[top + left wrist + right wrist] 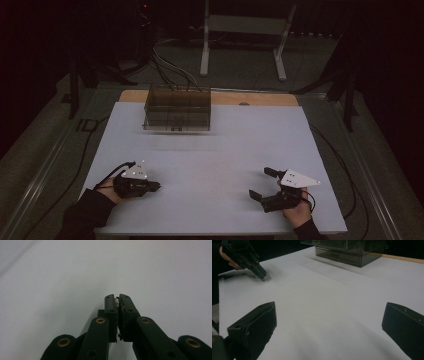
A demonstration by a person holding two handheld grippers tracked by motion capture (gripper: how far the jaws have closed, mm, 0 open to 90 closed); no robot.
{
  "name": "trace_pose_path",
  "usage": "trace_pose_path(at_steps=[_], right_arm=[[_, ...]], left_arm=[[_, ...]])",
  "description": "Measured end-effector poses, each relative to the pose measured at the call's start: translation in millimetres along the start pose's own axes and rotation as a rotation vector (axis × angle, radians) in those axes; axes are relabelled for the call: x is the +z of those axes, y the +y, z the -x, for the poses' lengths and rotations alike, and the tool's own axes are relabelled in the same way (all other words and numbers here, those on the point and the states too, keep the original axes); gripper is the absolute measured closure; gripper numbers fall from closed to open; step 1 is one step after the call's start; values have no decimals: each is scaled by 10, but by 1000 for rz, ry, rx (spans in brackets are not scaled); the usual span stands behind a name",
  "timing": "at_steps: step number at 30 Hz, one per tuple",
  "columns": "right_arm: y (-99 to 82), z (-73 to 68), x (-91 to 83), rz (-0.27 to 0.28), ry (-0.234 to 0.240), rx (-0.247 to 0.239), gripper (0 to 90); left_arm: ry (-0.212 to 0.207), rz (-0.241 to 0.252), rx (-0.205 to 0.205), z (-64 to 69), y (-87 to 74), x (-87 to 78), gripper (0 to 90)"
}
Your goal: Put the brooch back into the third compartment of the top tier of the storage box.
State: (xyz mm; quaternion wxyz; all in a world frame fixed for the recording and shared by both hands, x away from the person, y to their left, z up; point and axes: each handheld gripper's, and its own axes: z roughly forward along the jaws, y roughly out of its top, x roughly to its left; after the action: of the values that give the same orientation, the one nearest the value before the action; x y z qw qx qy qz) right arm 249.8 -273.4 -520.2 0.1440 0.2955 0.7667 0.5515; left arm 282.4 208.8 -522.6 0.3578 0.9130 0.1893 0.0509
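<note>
Gripper positions first: both sit low over the near part of the white counter, the broadest thing in the high view, its pale sheet covering all but a strip of wooden edge along the far side. On that far side, left of centre, stands a smoky transparent box, rectangular, with inner partitions faintly visible through its walls; the right gripper view shows the same transparent box well away across the bare surface. Beyond the counter, in the dim background, a white metal frame stands on the floor among dark cables. The right gripper, held in the person's right hand at the near right, has its jaws spread wide apart with nothing between them, and in its own view the two black jaws rise at either side of bare counter. The left gripper, at the near left, has its jaws closed together; its own view shows them pressed nearly flush with a small pale sliver at the seam, too small to identify.
</note>
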Motion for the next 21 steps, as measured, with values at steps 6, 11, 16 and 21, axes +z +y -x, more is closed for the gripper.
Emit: trace_pose_path(at_steps=[6, 11, 16, 21], right_arm=[[-1, 2, 1, -3, -3, 1, 0], [-2, 4, -2, -2, -3, 2, 0], [-5, 9, 1, -3, -2, 6, 0], [-5, 8, 0, -5, -1, 5, 0]], left_arm=[[-9, -6, -6, -2, 31, -10, 874], [-23, -7, -14, 2, 63, -22, 874], [-29, -5, -40, 15, 107, -49, 874], [-25, -15, -27, 43, 143, -49, 874]])
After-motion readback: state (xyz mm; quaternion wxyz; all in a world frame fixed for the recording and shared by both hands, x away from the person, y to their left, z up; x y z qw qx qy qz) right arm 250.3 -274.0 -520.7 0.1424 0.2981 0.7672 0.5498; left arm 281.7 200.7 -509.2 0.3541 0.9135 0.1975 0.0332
